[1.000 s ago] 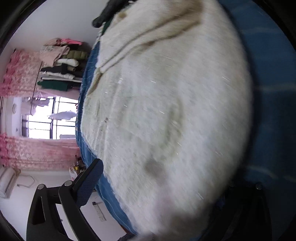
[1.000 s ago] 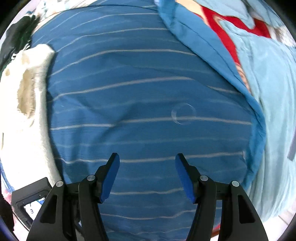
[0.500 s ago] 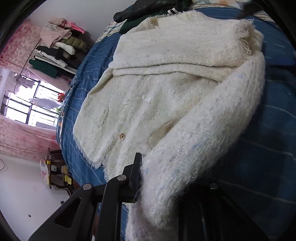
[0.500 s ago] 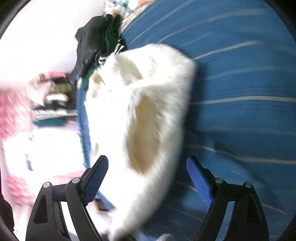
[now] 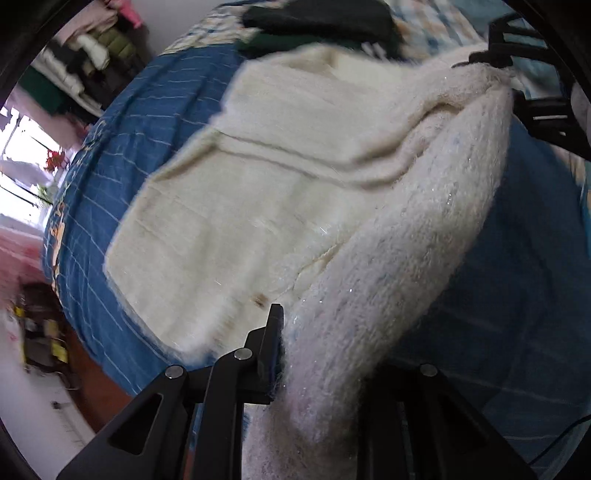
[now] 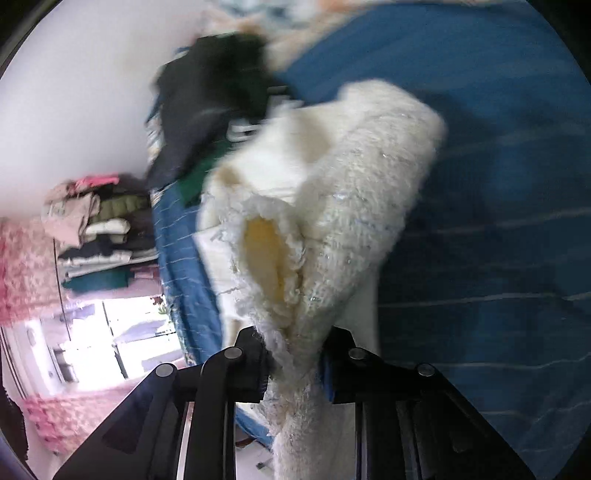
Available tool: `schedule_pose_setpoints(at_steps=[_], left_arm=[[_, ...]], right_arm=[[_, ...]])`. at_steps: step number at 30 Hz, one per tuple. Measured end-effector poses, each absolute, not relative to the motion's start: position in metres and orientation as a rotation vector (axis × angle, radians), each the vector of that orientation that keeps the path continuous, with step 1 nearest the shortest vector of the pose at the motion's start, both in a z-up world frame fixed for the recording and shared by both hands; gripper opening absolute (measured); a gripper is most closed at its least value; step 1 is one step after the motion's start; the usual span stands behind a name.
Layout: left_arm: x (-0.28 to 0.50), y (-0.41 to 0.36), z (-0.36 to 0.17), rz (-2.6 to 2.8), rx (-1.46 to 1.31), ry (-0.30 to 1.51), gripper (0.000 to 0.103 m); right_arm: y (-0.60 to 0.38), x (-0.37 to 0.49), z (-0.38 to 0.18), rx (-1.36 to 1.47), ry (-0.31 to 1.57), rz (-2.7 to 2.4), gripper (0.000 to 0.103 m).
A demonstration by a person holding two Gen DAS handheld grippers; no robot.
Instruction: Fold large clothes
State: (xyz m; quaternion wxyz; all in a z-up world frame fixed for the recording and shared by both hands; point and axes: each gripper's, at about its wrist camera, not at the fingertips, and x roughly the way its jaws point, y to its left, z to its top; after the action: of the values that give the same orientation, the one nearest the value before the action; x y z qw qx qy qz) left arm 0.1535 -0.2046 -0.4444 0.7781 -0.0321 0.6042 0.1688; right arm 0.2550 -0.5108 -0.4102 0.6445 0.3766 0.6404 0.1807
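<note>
Bed (image 5: pixel 155 110): blue striped cover, cardigan spread on top.
Cardigan (image 5: pixel 258 192): cream, fuzzy, on the bed; one edge lifted between both grippers.
Dark clothes (image 6: pixel 207 110): heaped beyond the cardigan.
Left gripper (image 5: pixel 317 354): pinching the cardigan.
Right gripper (image 6: pixel 295 358): pinching the cardigan.

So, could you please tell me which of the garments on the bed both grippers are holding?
The fluffy cream cardigan: the left gripper and right gripper each clamp its edge, while the black garment lies untouched farther back.
</note>
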Motion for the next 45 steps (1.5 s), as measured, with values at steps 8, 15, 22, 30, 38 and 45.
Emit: schedule_pose_setpoints(at_steps=[8,15,22,30,38,45], left_arm=[[0.167,-0.05,-0.426,0.386,-0.308,1.265,0.024],[0.168,0.078,-0.489,0.514,-0.438,1.305,0.052],[0.132,0.135,-0.506,0.578,-0.611,1.323,0.076],[0.121,0.113,-0.523,0.704,-0.532,1.337,0.076],[0.12,0.115,-0.55,0.725,-0.502,1.4,0.078],[0.119,0.12,-0.539,0.712,-0.412,1.417,0.078]], right_arm=[[-0.327,0.302,-0.348,0.574,1.519,0.414,0.023],[-0.164,0.339,-0.409,0.231,1.633,0.284,0.033],[-0.144,0.361,-0.431,0.357,1.666,0.41,0.062],[-0.331,0.345,-0.399,0.379,1.467,0.284,0.081],[-0.38,0.383,-0.54,0.702,1.555,0.517,0.081],[-0.395,0.348,-0.517,1.004,1.325,0.468,0.025]])
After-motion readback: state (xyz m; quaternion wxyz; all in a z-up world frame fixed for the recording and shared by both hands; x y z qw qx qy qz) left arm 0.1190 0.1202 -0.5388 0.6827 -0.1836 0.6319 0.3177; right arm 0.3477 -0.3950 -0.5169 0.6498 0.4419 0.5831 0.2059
